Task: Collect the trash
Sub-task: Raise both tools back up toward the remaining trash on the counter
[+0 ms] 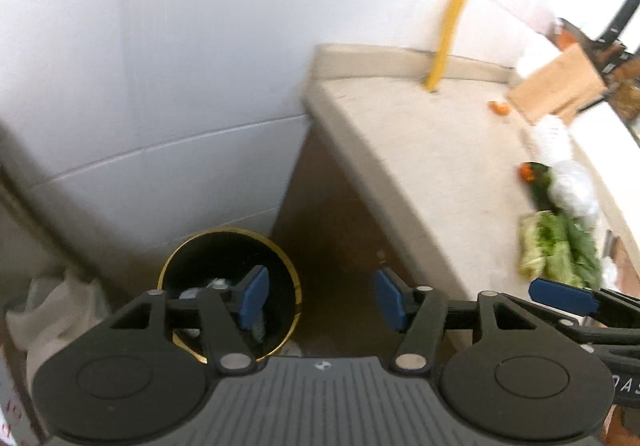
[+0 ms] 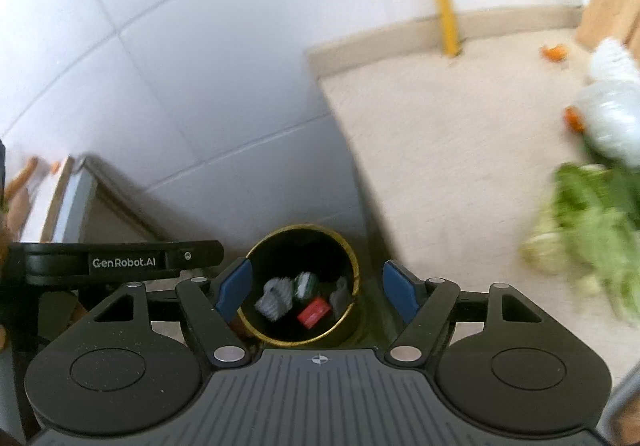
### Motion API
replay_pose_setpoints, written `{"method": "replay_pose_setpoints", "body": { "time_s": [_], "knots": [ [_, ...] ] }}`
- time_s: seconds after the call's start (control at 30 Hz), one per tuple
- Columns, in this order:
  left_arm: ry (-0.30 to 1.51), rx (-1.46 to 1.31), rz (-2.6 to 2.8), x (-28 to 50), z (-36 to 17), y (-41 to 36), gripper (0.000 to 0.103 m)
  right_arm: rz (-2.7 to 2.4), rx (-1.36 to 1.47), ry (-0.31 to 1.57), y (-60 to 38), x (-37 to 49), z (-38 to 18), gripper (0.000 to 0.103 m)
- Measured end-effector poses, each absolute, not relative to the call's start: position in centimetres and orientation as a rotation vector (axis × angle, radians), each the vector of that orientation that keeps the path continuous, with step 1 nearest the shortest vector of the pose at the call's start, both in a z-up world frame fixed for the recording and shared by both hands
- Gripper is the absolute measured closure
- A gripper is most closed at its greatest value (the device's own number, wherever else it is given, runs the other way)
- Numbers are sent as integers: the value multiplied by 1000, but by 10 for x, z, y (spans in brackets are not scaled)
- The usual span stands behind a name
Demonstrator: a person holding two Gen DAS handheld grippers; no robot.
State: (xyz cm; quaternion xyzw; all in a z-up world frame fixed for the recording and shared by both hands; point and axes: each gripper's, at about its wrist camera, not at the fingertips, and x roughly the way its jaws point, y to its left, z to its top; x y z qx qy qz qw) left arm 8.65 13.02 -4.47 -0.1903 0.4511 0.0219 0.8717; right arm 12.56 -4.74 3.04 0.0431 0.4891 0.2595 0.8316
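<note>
trash [image 2: 298, 296] below right claw [image 2: 318, 292]

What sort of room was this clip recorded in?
Most likely a home kitchen. A beige countertop runs along a white tiled wall, with leafy greens and orange scraps lying on it. On the floor beside the counter stands a black bin with trash inside.

Motion blur smears the leafy greens [image 2: 592, 230] and the white plastic bags [image 2: 612, 114] on the counter [image 2: 440, 150], so their outlines cannot be made out. The brown paper bag [image 2: 608, 2] is cut off by the right edge. In the left wrist view, the gripper's left finger [image 1: 254, 296] hides most of the bin's [image 1: 192, 258] contents. The orange scraps [image 2: 554, 52] are too small to identify.
</note>
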Motion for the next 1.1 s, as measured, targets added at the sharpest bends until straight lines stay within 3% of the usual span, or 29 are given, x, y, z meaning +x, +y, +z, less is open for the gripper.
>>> {"method": "replay_pose_setpoints", "body": {
  "time_s": [0.3,1.1],
  "knots": [
    [929,-349,-63,114,-29,97,49,383,96,978,-108,125,52,22],
    [893,-230,-403,231,8,-58,48,101,144,954,-239,142,47,19]
  ]
}}
